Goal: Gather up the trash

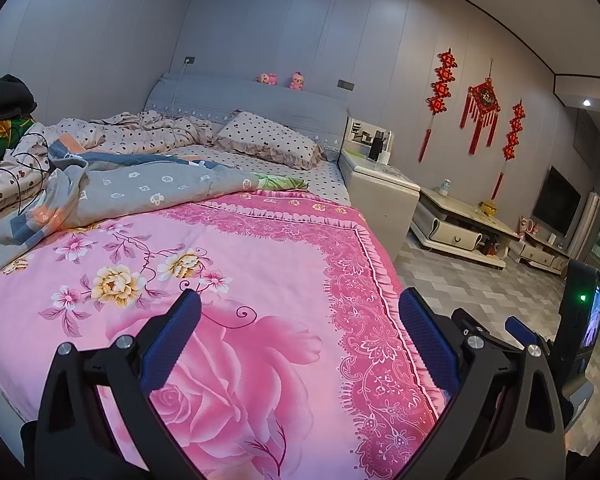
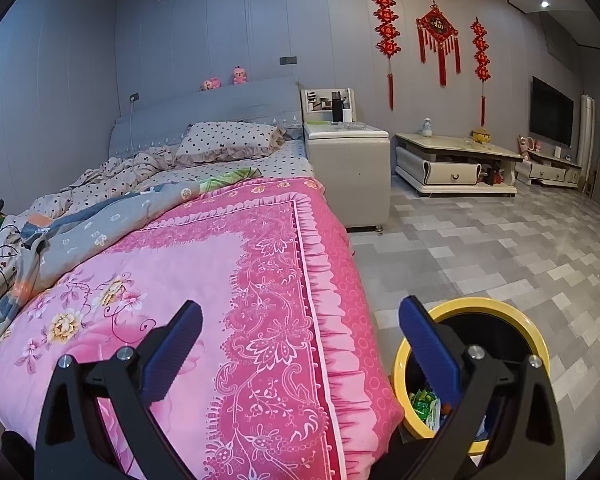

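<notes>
Both grippers hang over the pink quilt (image 1: 236, 248) with fingers spread wide and nothing between them, left gripper (image 1: 300, 320) and right gripper (image 2: 300, 324) alike. The yellow-rimmed bin (image 2: 532, 344) sits on the floor at the right gripper's four o'clock, just beside the bed, with green wrappers (image 2: 424, 400) inside. I see no loose trash on the quilt, so the right hand looks nearer the bin.

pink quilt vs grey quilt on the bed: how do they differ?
The pink quilt lies spread flat over the near end of the bed; the grey quilt is rumpled and pushed toward the far side. The pink one shows large roses and a lace-style border; the grey one has small white flower marks with blue and orange patches. Both are printed bedding on the same bed.
</notes>
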Demonstrator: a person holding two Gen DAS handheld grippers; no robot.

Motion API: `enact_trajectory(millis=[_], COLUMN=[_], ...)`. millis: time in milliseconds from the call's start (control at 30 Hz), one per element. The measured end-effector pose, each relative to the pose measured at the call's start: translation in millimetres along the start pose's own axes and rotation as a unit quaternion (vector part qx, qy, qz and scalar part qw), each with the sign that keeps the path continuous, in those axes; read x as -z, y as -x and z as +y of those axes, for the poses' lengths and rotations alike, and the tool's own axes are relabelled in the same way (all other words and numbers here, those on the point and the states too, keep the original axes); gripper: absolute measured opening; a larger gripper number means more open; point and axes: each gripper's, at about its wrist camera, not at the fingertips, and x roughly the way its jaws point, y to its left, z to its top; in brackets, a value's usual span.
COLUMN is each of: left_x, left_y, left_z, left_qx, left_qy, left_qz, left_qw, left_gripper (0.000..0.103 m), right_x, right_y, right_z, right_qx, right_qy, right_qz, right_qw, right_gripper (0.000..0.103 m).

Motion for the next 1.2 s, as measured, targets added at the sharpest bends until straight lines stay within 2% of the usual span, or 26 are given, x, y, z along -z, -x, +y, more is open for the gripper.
enact_trajectory(millis=[1200], left_x=[4.6], left_y=[-7.6], left_z=[0.0], left_qx=[0.006], left_qy=[0.002], left_qz=[0.012], left_qw=[0.9999], left_gripper=[0.095], right_x=[5.4], right_y=[-4.7], right_z=[-1.4], right_qx=[0.000], right_qy=[-0.001], right_qz=[0.009], right_qw=[1.000], right_gripper=[0.095])
